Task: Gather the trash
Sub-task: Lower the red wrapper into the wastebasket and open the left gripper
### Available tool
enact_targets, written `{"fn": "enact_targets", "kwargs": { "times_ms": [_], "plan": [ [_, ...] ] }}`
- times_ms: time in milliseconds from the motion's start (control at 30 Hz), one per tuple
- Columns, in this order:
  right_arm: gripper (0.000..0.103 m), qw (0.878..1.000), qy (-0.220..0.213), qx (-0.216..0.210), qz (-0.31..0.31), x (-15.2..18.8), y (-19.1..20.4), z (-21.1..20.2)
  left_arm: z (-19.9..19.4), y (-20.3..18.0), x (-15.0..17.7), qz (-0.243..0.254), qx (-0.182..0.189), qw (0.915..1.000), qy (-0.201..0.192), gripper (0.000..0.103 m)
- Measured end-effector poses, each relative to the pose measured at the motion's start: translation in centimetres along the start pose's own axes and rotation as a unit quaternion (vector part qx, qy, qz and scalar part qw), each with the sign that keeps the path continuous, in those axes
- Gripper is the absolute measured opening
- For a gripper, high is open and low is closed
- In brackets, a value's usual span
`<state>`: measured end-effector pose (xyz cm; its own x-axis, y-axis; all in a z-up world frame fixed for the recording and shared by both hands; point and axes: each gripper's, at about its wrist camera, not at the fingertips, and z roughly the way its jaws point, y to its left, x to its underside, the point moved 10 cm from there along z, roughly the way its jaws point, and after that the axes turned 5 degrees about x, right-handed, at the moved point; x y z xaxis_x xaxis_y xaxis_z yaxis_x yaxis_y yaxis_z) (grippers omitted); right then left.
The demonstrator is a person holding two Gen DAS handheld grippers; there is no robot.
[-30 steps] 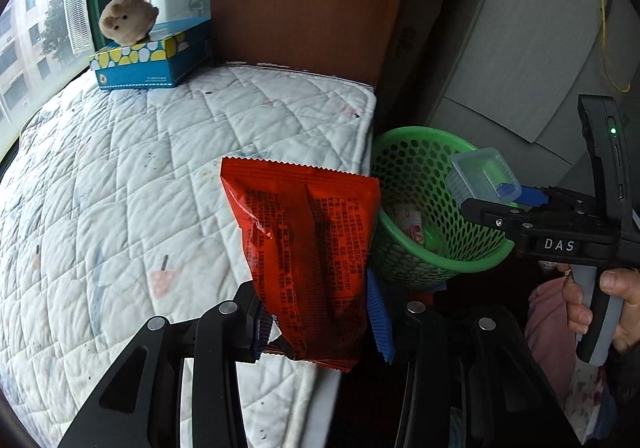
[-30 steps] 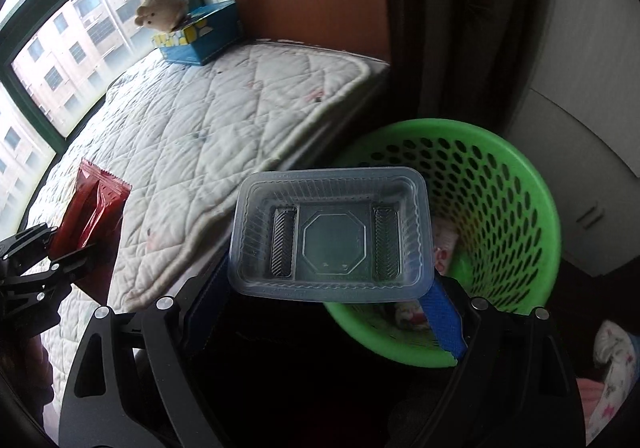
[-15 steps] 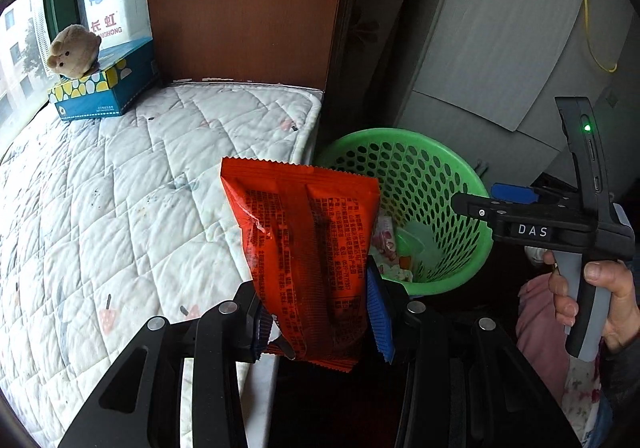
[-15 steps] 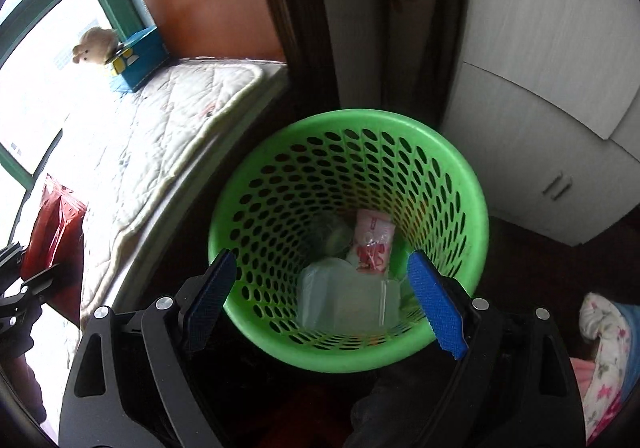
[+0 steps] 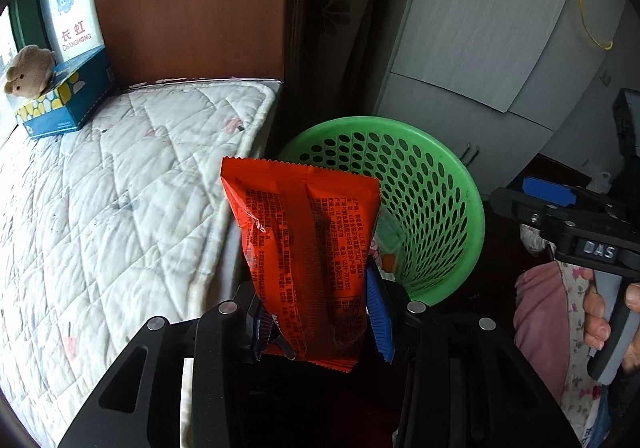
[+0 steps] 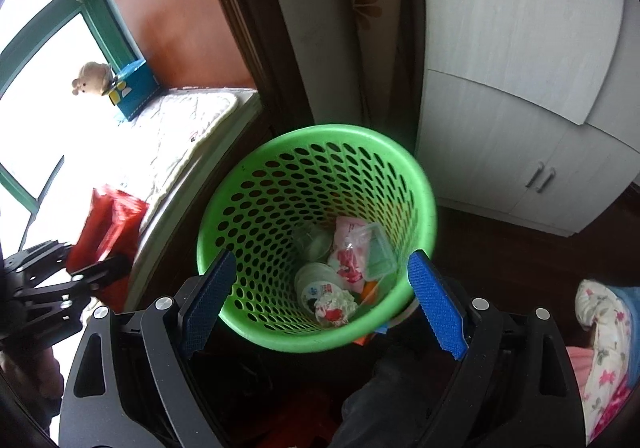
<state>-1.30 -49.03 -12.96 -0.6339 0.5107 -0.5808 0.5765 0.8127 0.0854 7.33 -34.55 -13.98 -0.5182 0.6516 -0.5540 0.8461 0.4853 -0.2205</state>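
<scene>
Left wrist view: the left gripper (image 5: 316,322) has its blue pads pinched narrow on the lower end of the red snack bag (image 5: 306,252), which stands up in front of the green basket (image 5: 456,183). To drop it cleanly, the bag's full length should probably be over the rim before the jaws part. The right gripper (image 6: 322,300) hangs wide and empty above the basket, where a clear plastic tray (image 6: 378,252) lies among wrappers beside the mattress (image 5: 120,187).
</scene>
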Motion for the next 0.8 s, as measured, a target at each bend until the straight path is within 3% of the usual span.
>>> {"fn": "enact_targets", "kwargs": {
  "times_ms": [233,600,800],
  "plan": [
    [0.087,1.0,-0.004,-0.005,0.021,0.7,-1.3,-1.1,2.2,-1.8,-0.8,0.004,0.007,0.9999,0.012,0.042],
    [0.087,0.999,0.004,-0.014,0.046,2.2,-2.4,-1.5,3.7,-3.4,-1.7,-0.003,0.017,0.9998,0.005,0.08],
    [0.087,0.999,0.006,-0.019,0.048,2.7,-2.0,-1.6,3.0,-2.4,-1.4,-0.015,0.007,0.9998,-0.004,0.086]
  ]
}}
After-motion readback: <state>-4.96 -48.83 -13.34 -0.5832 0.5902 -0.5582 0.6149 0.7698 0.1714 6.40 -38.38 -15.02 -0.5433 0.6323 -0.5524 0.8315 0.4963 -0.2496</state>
